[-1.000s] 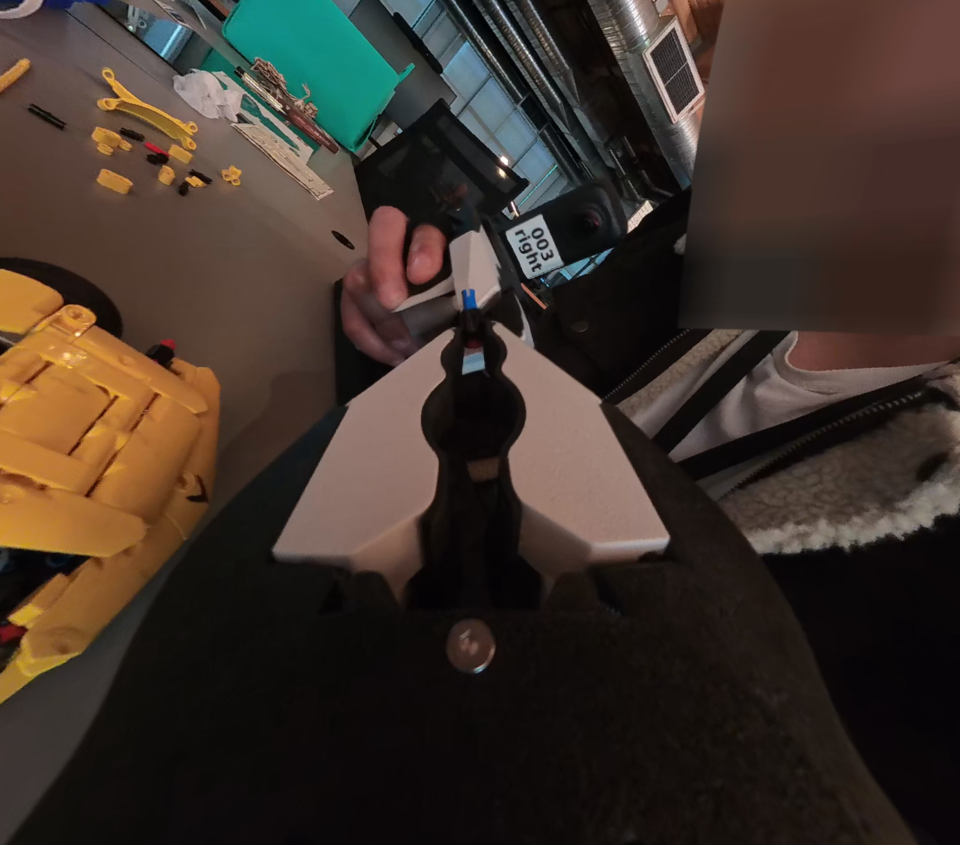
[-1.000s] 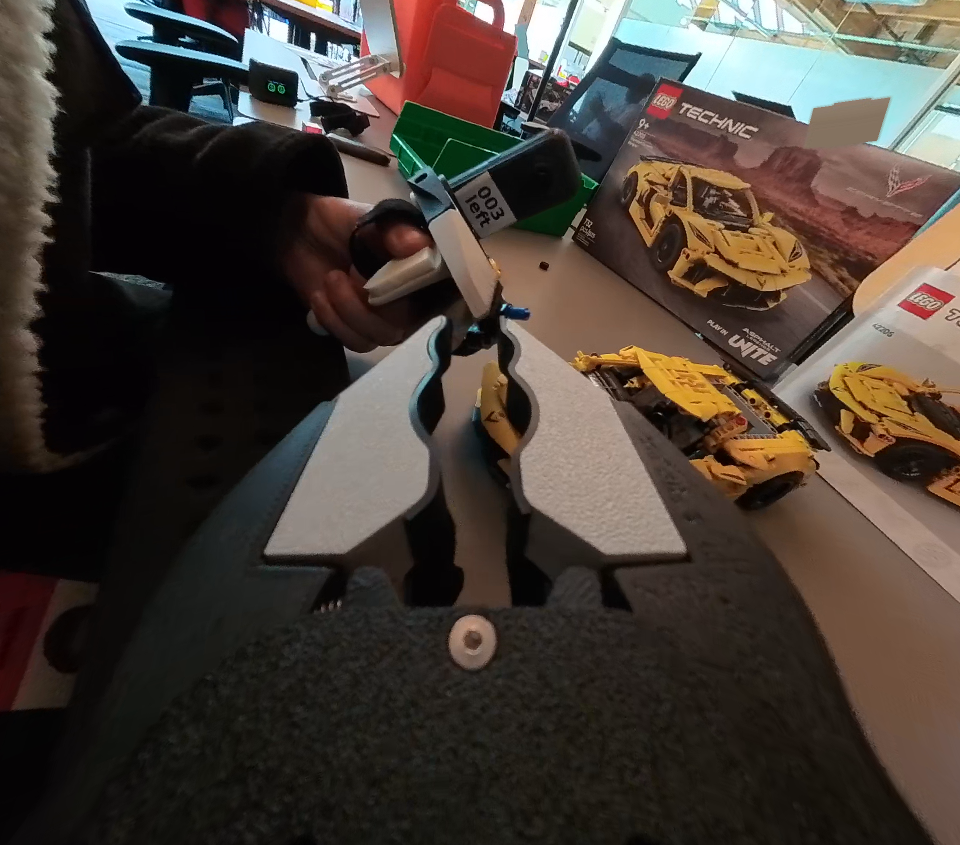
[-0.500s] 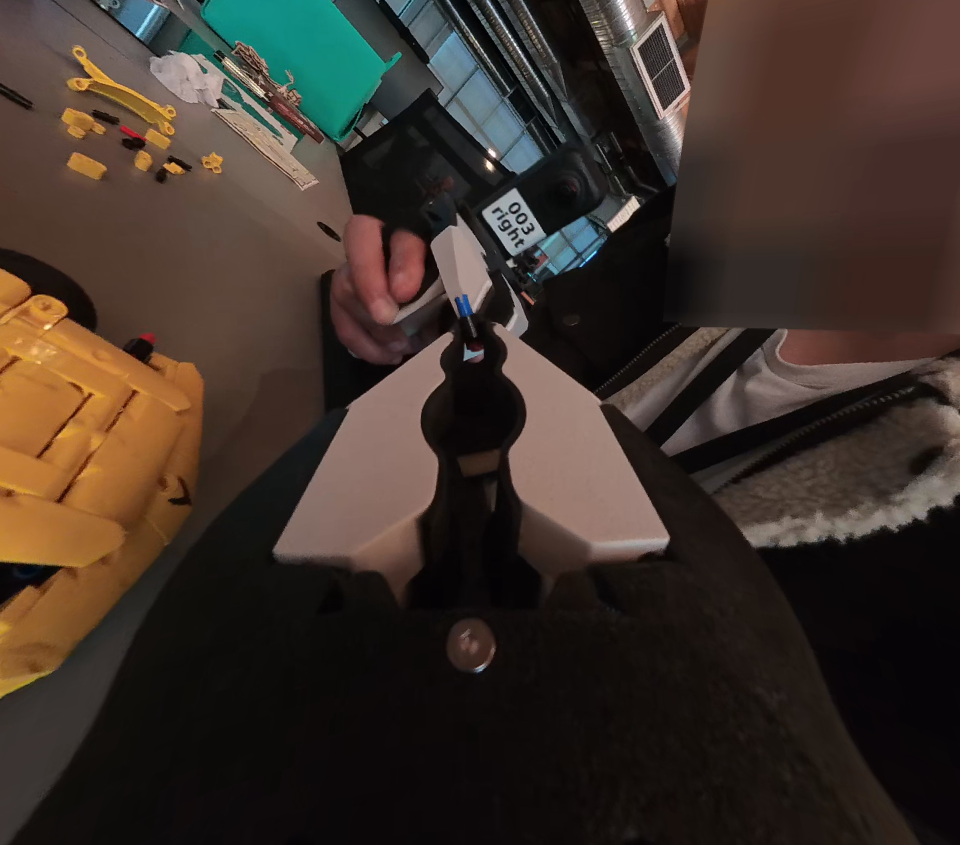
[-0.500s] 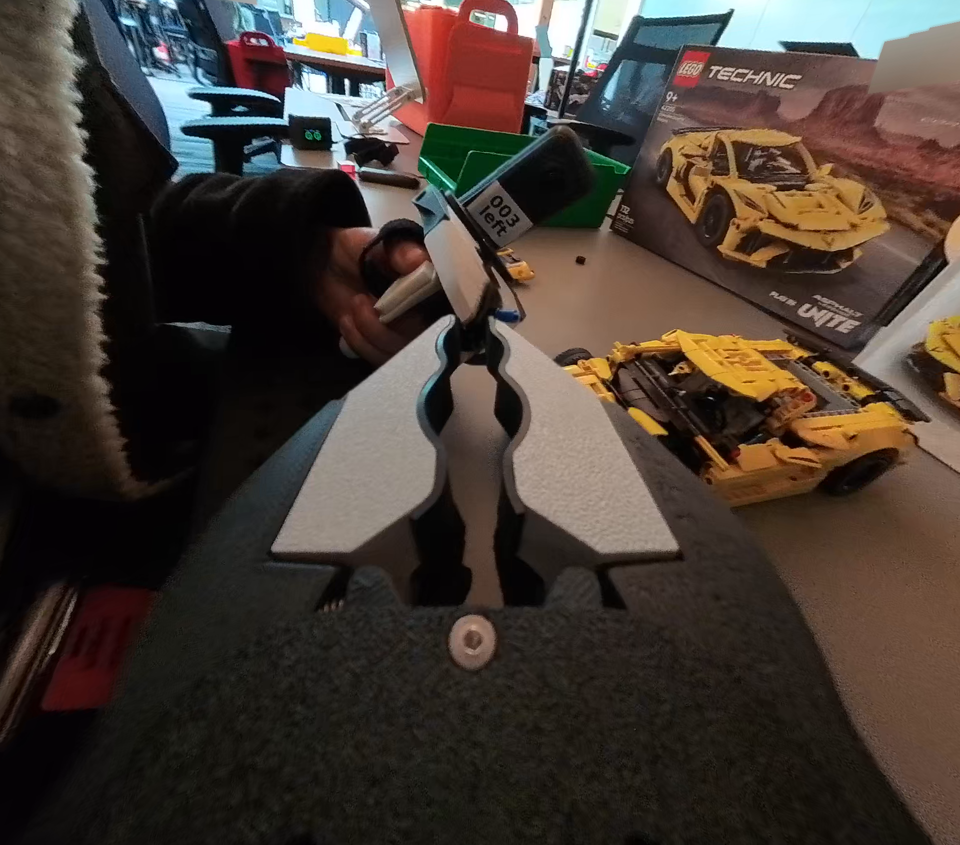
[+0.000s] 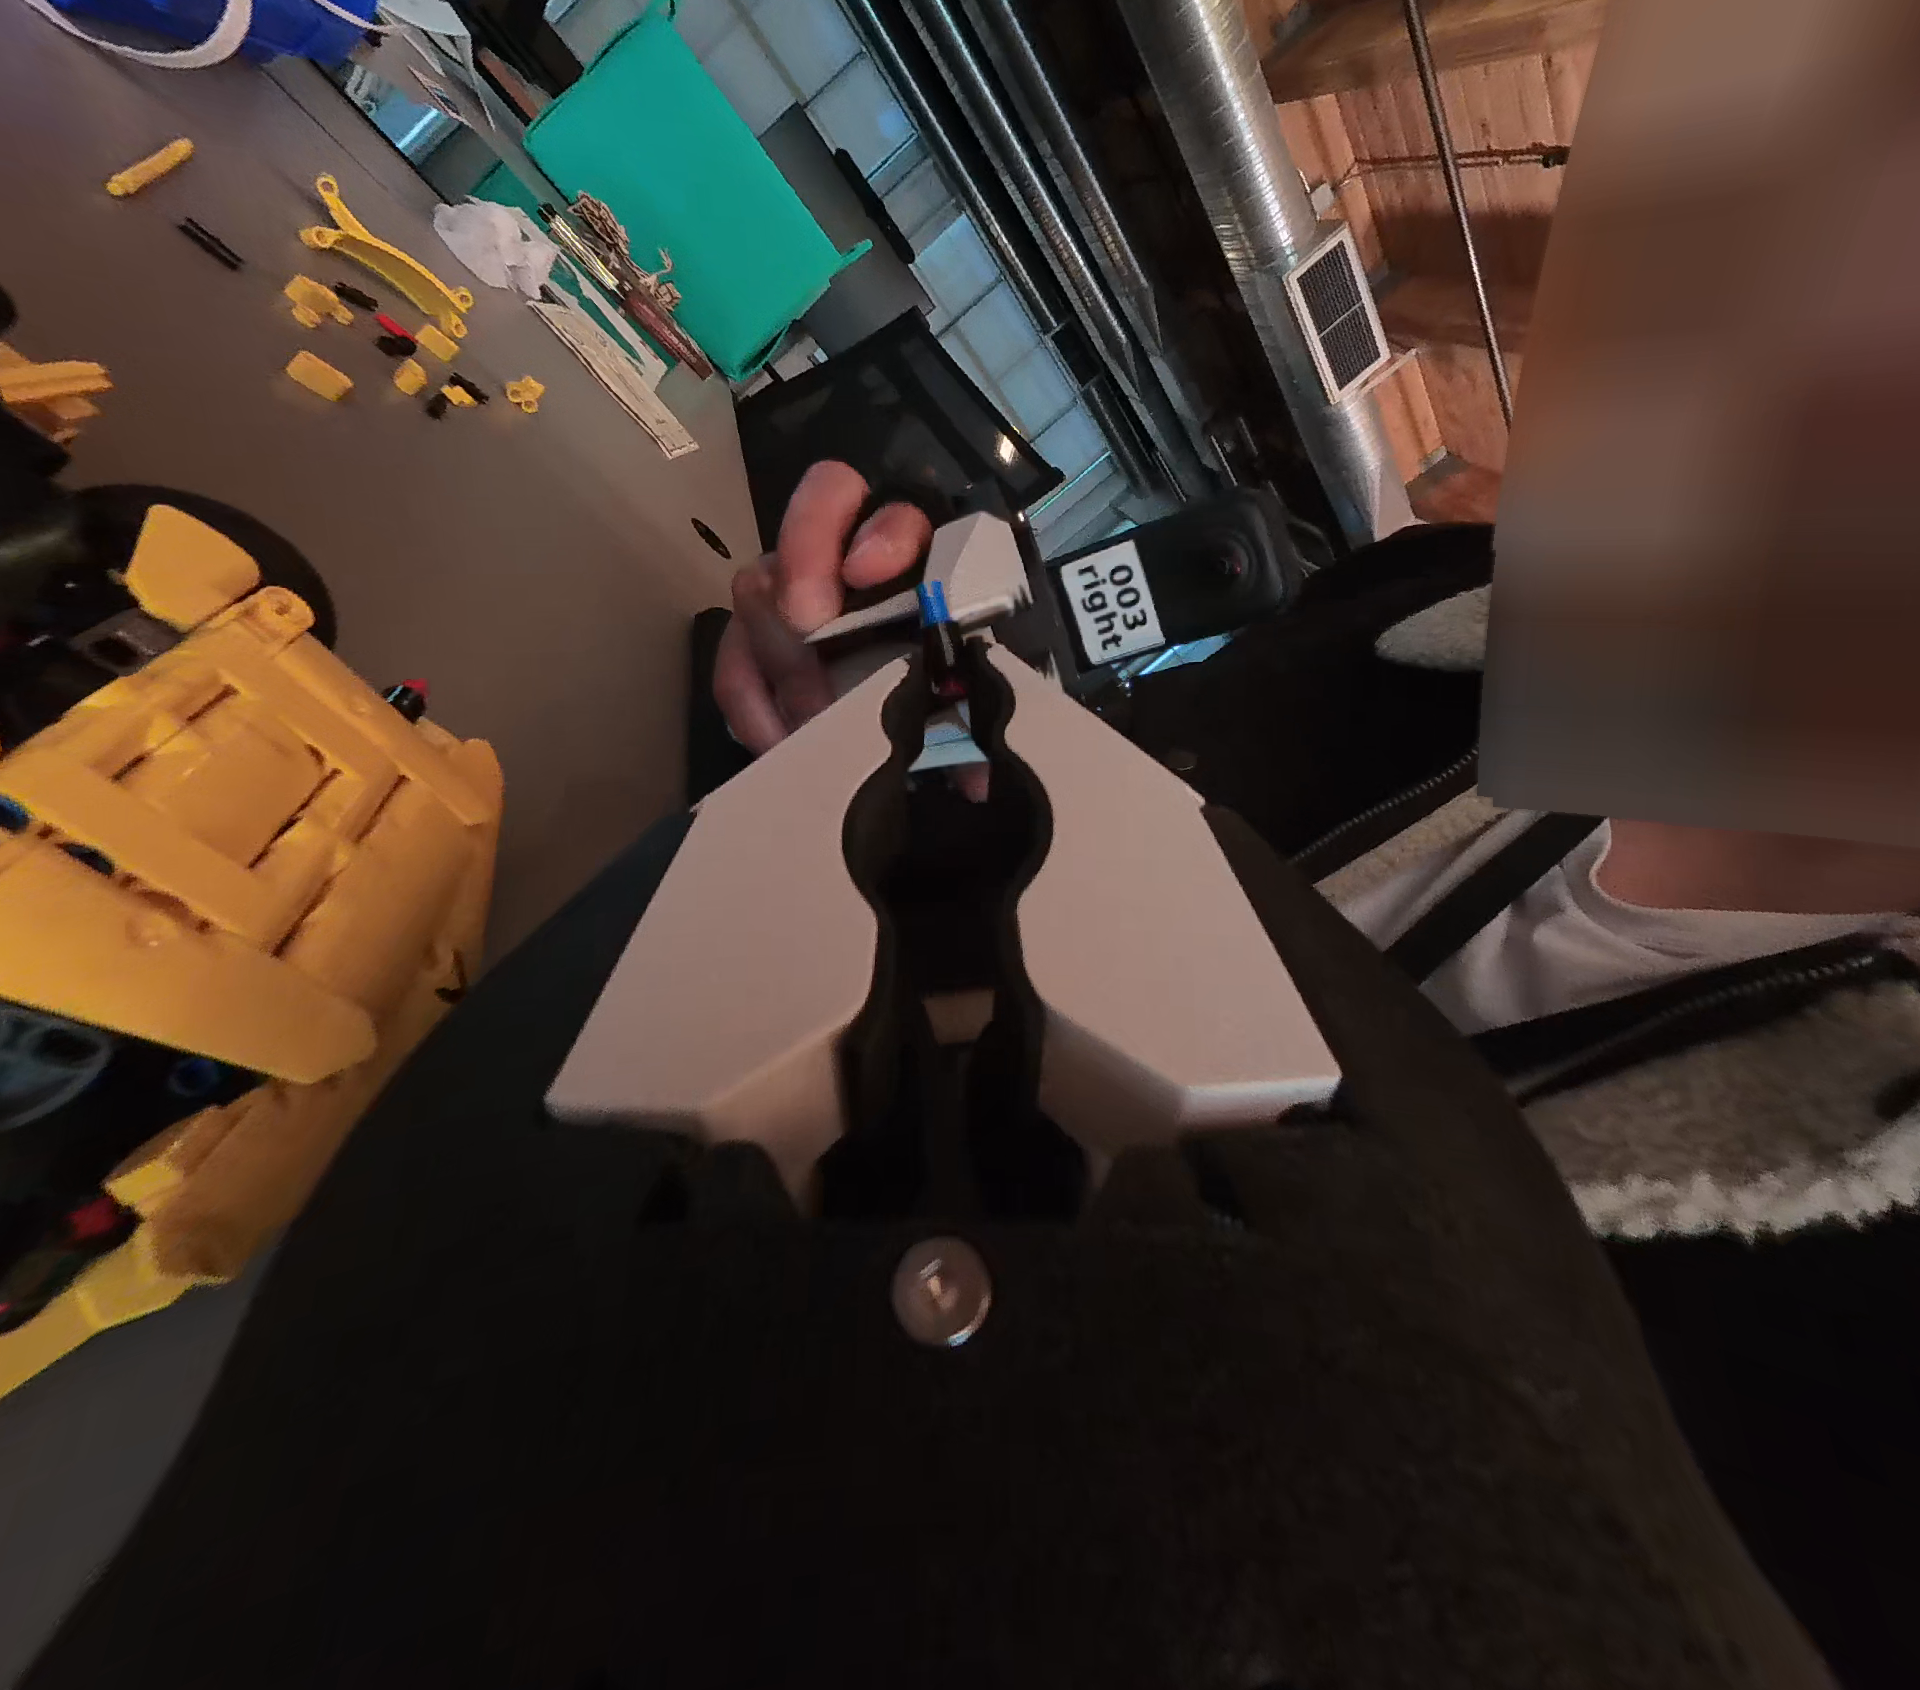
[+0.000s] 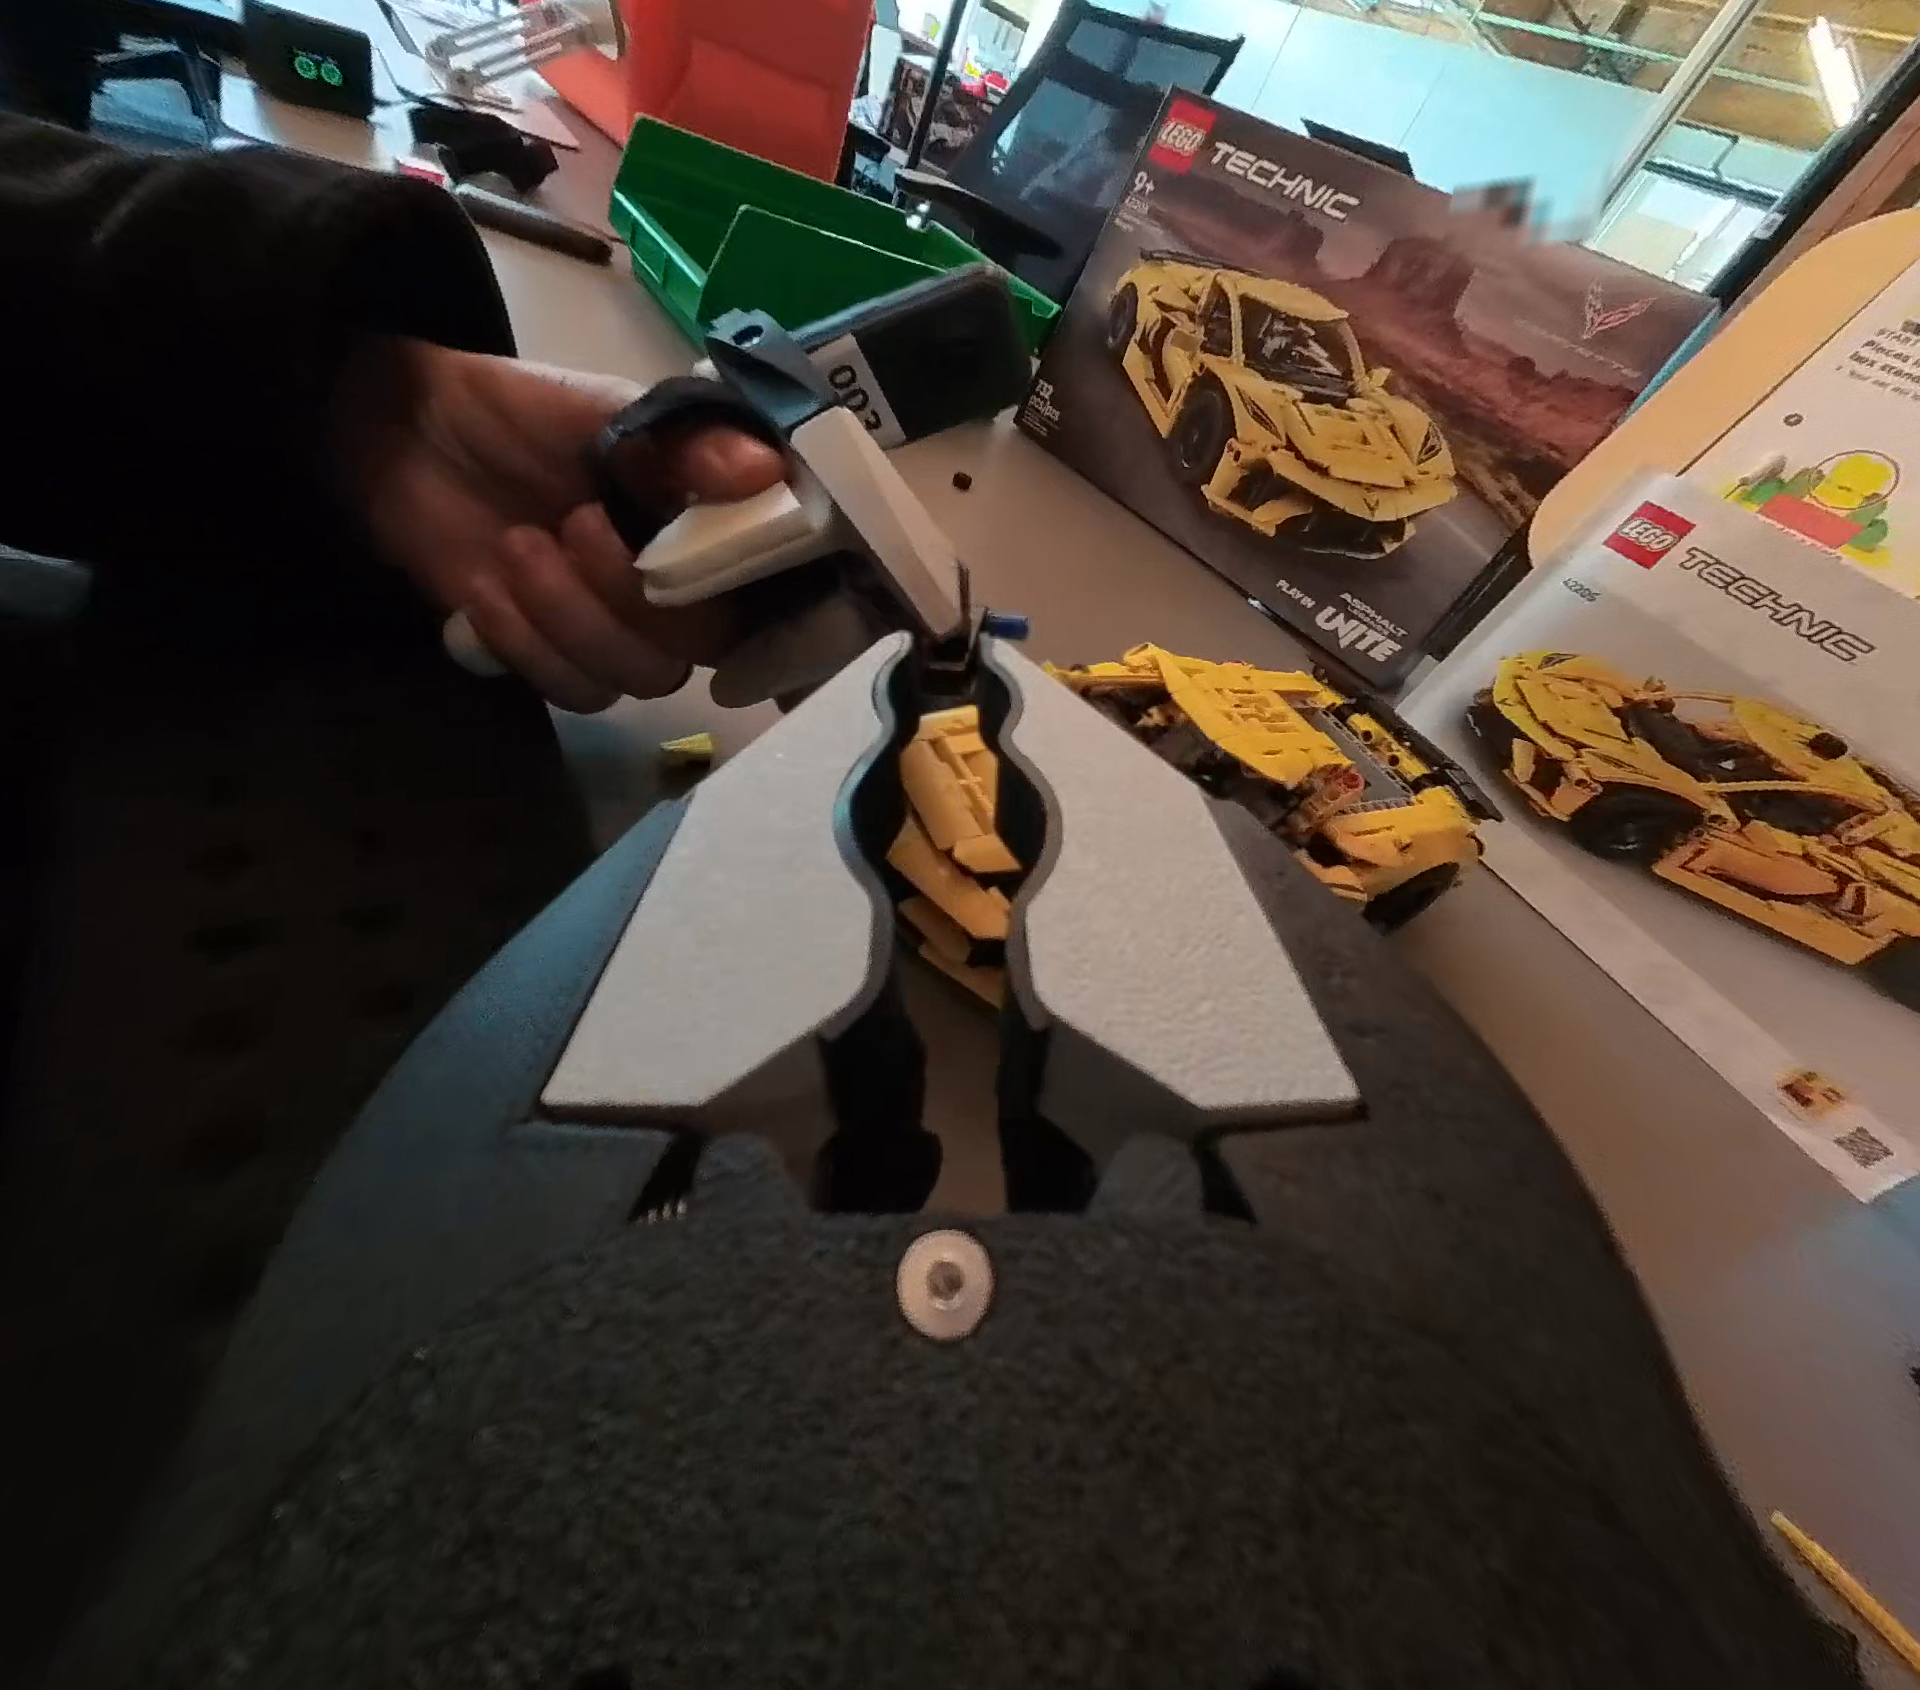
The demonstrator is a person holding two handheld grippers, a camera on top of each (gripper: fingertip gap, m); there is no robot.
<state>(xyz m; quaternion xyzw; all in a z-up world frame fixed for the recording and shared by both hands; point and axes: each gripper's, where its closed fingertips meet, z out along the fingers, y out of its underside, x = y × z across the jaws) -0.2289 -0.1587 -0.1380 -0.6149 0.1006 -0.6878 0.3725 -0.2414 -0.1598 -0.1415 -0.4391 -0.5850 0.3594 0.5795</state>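
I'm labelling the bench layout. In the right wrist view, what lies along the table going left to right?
Person's hand on the left gripper → green bin → yellow brick-built car → car kit box → instruction booklet.

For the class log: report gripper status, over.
Left gripper shut on small black part. Right gripper shut on same, tips meeting. Yellow model car beyond, apart.
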